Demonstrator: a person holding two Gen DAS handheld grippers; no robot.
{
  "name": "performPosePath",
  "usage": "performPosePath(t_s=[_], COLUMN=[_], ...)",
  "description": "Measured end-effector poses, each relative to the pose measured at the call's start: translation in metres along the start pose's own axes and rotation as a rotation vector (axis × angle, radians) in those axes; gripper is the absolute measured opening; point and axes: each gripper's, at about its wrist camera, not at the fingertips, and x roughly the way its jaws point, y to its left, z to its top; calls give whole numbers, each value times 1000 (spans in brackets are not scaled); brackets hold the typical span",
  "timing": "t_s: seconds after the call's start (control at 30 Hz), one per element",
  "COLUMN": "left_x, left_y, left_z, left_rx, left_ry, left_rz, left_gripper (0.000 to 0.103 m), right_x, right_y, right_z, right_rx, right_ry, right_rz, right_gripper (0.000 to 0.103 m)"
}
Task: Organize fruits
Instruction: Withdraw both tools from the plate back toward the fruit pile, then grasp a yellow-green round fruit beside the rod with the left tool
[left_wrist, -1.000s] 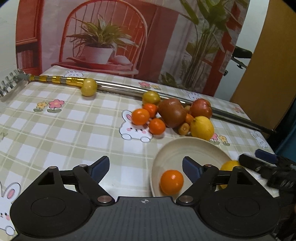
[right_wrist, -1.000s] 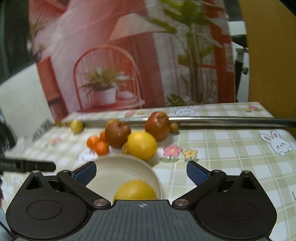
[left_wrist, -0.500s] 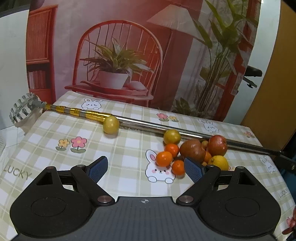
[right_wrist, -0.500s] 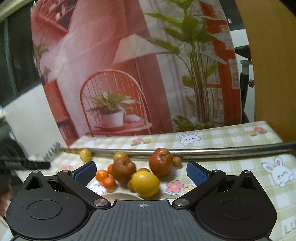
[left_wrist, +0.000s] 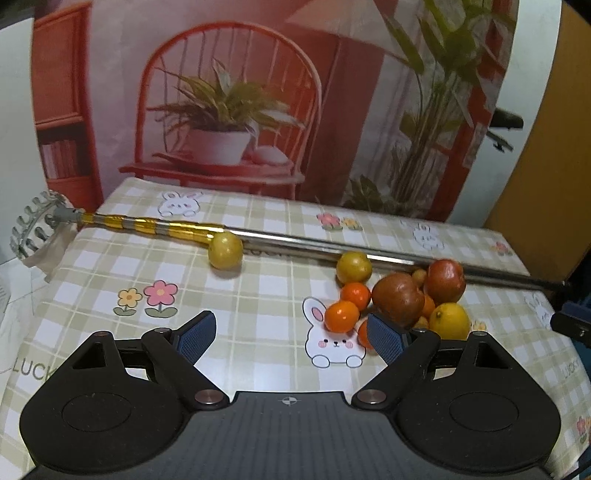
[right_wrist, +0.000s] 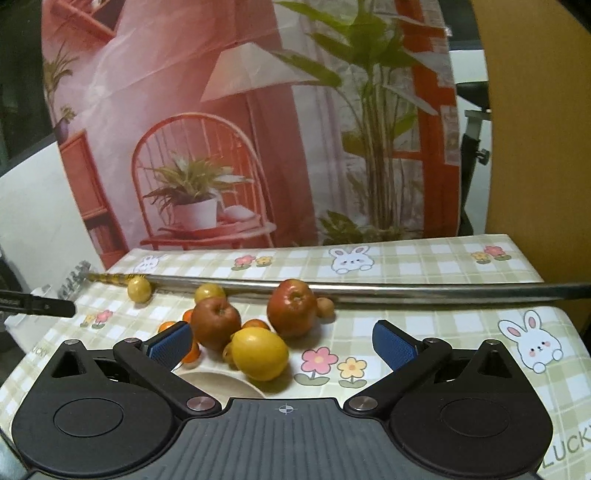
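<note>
Both grippers have pulled up and back from the plate (right_wrist: 218, 382) since a second ago, so only its rim shows in the right view now; the left gripper (left_wrist: 288, 334) hangs wide and empty above the checked tablecloth (left_wrist: 110, 273), the right gripper (right_wrist: 282, 341) just as wide, holding nothing. The deliveries look done, and the pile waits beside the long metal pole (left_wrist: 388, 256): lemon (right_wrist: 259, 353), two apples (right_wrist: 216, 323), small oranges (left_wrist: 341, 315); one yellow fruit (left_wrist: 225, 251) sits well apart against that pole, so another pick seems next.

Two apples (right_wrist: 216, 322) (right_wrist: 293, 307), one lemon (right_wrist: 259, 353), two yellow plums (left_wrist: 225, 251) (left_wrist: 354, 266), at least three tangerines (left_wrist: 341, 316) (left_wrist: 355, 295) (right_wrist: 255, 324), one pole (right_wrist: 406, 290), one plate (right_wrist: 218, 384), two grippers (left_wrist: 291, 336) (right_wrist: 282, 343).
</note>
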Motion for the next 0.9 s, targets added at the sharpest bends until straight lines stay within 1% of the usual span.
performPosePath(t_s=[0.07, 0.13, 0.2, 0.3, 0.37, 0.47, 0.6, 0.8, 0.9], left_x=[8, 16, 27, 45, 57, 72, 81, 91, 99], left_y=[-4, -13, -24, -38, -43, -45, -43, -36, -34], left_z=[1, 1, 0, -2, -2, 2, 10, 15, 13], left_rx=[22, 70, 121, 153, 140, 118, 129, 101, 87], left_ry=[27, 55, 73, 105, 135, 159, 169, 195, 198], left_rz=[-17, -48, -68, -101, -121, -134, -114, -112, -94], left_gripper=[86, 82, 80, 74, 71, 70, 68, 68, 60], right_x=[5, 11, 18, 27, 30, 34, 37, 45, 46], right_y=[0, -3, -8, -17, -20, -27, -39, -51, -50], right_z=[2, 4, 7, 12, 16, 20, 21, 15, 10], right_rx=[-8, 1, 27, 61, 57, 64, 89, 171, 174], right_ry=[33, 58, 81, 105, 112, 120, 128, 151, 147], right_rz=[25, 47, 54, 60, 54, 52, 53, 86, 73], right_gripper=[103, 103, 103, 103, 103, 103, 103, 103, 103])
